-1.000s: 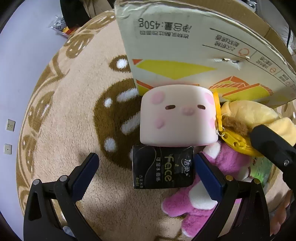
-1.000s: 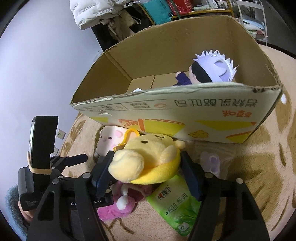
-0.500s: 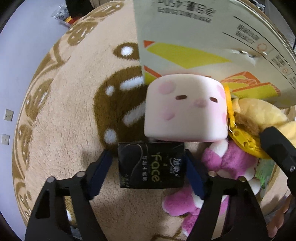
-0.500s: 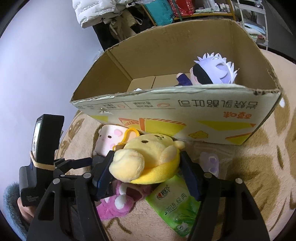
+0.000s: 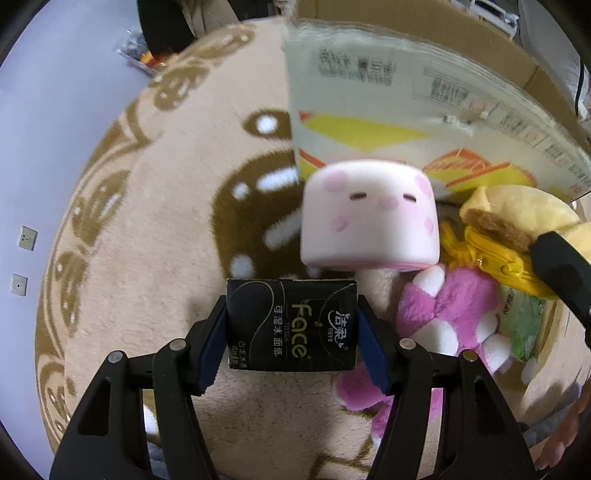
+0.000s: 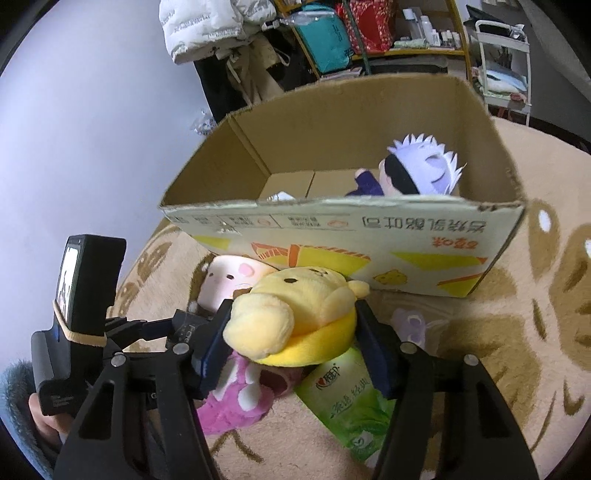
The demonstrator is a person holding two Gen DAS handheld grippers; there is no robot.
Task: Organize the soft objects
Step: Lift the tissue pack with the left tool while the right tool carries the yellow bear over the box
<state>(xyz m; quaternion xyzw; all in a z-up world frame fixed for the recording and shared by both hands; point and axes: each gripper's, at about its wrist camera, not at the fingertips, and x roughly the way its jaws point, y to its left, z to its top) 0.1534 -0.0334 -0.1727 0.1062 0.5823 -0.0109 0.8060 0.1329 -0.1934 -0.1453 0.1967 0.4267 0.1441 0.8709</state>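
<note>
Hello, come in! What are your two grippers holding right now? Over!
Left gripper just closed on black tissue pack. Right gripper squeezing yellow bear. Box straight ahead, doll already inside.

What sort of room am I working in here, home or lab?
Most likely a lived-in home room. A patterned plush rug covers the floor, a white puffer jacket hangs at the back, and cluttered shelves hold bags and bottles behind the cardboard box.
</note>
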